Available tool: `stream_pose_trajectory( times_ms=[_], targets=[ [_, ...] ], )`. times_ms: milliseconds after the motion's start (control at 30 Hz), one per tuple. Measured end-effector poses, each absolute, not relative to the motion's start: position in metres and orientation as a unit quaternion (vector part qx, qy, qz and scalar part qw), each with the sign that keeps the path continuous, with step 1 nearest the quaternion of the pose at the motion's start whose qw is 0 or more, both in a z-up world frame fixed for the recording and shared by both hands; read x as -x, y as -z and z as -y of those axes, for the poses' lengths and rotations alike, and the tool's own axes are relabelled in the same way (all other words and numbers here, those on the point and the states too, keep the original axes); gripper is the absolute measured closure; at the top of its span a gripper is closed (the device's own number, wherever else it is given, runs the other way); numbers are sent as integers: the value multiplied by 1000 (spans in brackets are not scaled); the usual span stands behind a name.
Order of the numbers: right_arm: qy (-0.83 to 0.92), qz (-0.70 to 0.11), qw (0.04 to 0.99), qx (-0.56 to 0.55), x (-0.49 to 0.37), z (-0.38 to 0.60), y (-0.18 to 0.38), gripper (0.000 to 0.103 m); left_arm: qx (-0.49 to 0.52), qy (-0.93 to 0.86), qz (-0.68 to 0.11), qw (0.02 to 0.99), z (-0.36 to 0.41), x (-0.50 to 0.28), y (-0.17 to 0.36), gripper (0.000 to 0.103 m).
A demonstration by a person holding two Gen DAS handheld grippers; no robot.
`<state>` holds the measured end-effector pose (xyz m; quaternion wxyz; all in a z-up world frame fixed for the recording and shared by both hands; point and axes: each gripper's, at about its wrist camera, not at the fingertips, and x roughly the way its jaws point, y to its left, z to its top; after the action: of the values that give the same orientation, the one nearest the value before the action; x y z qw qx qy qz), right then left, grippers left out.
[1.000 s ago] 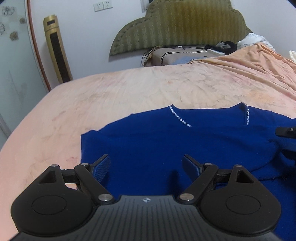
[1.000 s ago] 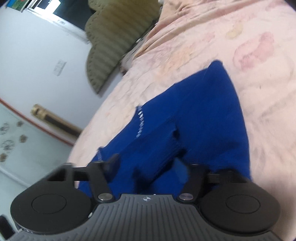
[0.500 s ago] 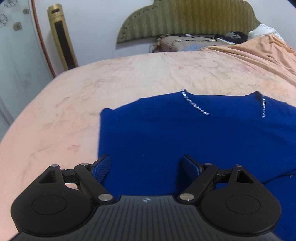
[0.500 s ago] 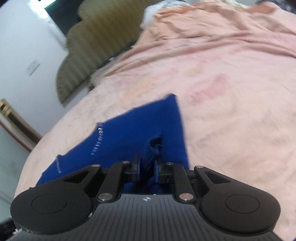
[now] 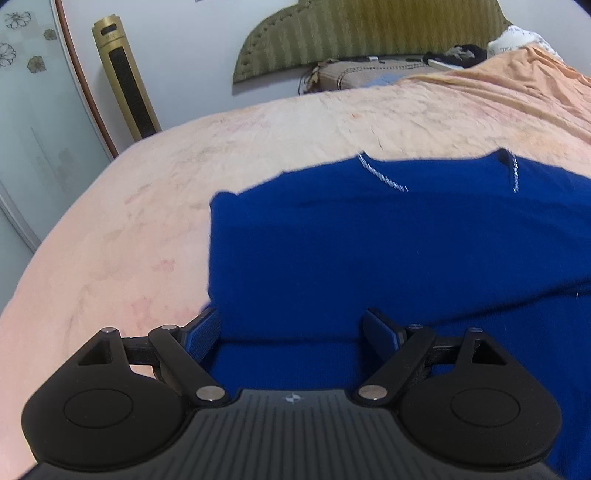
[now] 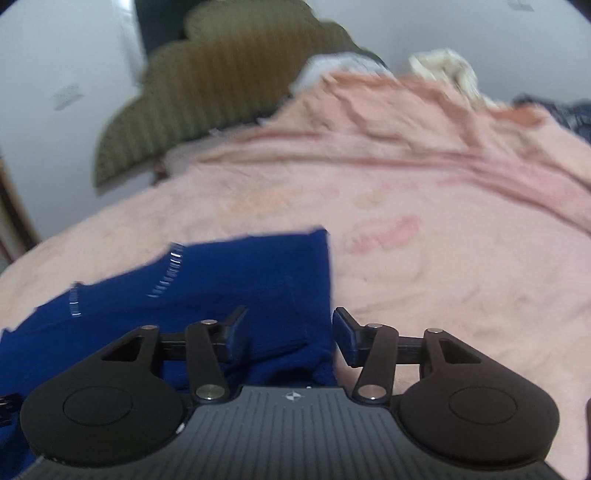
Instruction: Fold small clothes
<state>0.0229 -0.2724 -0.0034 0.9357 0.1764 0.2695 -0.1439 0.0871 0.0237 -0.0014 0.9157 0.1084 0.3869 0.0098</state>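
Note:
A dark blue knit top [image 5: 369, 251] with silver bead trim at the neckline lies flat on the pink bed sheet [image 5: 147, 221]. Its sides look folded in toward the middle. My left gripper [image 5: 291, 334] is open, low over the top's near left part, with blue fabric between the spread fingers. In the right wrist view the top [image 6: 221, 288] fills the lower left. My right gripper [image 6: 290, 334] is open over the top's right edge, its left finger above the cloth and its right finger above the sheet.
A green padded headboard [image 5: 369, 33] stands at the far end with pillows and crumpled bedding [image 5: 517, 66] to the right. A gold tower fan [image 5: 125, 77] and a glass door [image 5: 33, 129] are at the left. Bedding is heaped at the far right [image 6: 443, 74].
My right gripper was shut on a fold of the blue top half a second ago and has opened, letting it go. My left gripper moved left and closer along the top, still open.

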Motion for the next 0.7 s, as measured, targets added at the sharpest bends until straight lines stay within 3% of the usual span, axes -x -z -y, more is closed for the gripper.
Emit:
stream_pose_trajectory(
  times_ms=[67,200,433,700],
  targets=[
    [100,-280,941,-165,-19,264,4,24,-110,-16,-390,914,-22,-83,4,18],
    [113,-333,924,-150,-17,258,18,26,-97,-4,-390,916,-24,-64,-3,18],
    [75,-307,940,-128,35,238,-6,20,-93,-5,-382,920,-41,-29,-10,18],
    [66,-324,939,-93,96,236,-8,26,-50,-8,-405,913,-124,1,-6,18]
  ],
)
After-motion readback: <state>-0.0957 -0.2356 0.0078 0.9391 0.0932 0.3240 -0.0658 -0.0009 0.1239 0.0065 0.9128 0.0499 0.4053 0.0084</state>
